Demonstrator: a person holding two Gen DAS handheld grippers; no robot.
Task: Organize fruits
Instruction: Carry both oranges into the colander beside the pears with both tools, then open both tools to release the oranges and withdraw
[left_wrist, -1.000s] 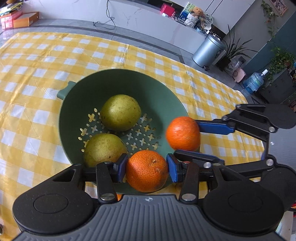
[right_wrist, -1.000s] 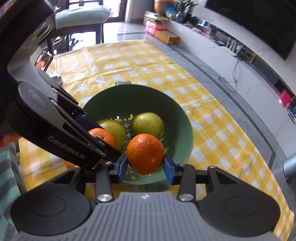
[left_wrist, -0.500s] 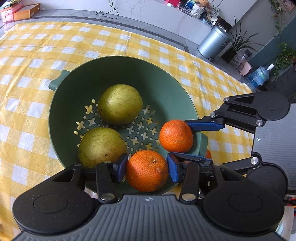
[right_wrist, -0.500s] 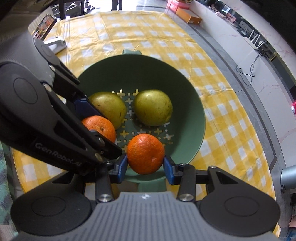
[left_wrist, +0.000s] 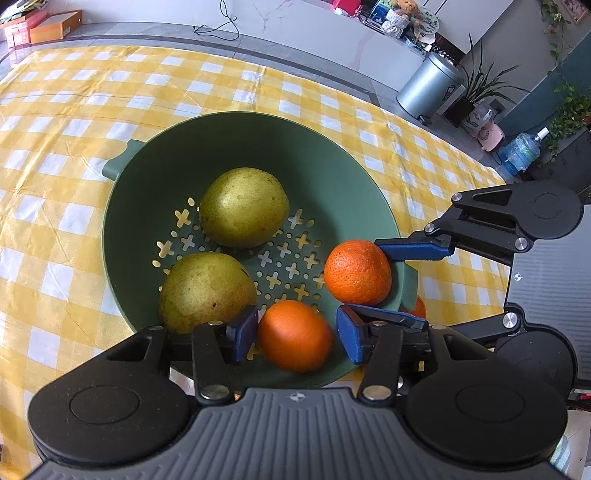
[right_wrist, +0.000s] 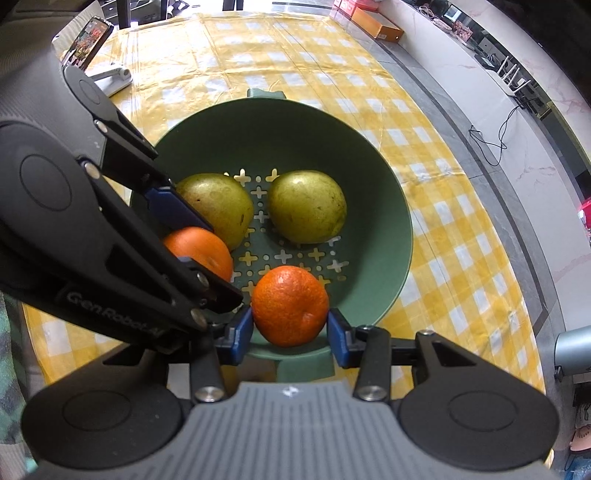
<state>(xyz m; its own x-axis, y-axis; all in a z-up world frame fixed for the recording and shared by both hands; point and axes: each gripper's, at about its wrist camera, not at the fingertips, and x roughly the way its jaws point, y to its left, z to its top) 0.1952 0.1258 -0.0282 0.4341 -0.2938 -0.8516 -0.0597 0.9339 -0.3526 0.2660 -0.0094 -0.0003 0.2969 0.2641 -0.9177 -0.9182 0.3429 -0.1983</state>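
A green colander bowl (left_wrist: 155, 206) holds two yellow-green pears (left_wrist: 243, 206) (left_wrist: 205, 291). My left gripper (left_wrist: 295, 334) is open, with gaps between its blue pads and a blurred orange (left_wrist: 295, 334) lying between them inside the bowl. My right gripper (right_wrist: 290, 328) still touches a second orange (right_wrist: 290, 304) at the bowl's near rim (right_wrist: 369, 192). That orange also shows in the left wrist view (left_wrist: 357, 271), between the right gripper's blue fingers (left_wrist: 413, 253). The left gripper's fingers (right_wrist: 173, 210) and its orange (right_wrist: 199, 251) show in the right wrist view.
The bowl stands on a yellow-and-white checked tablecloth (left_wrist: 74, 110). A phone on a white stand (right_wrist: 88, 48) is at the table's far left in the right wrist view. Part of another orange (left_wrist: 417, 306) peeks from beyond the bowl's handle. A metal bin (left_wrist: 430, 86) stands on the floor beyond.
Both grippers moved down into the bowl with their oranges. The left gripper's jaws have opened and its orange has slipped free and is blurred.
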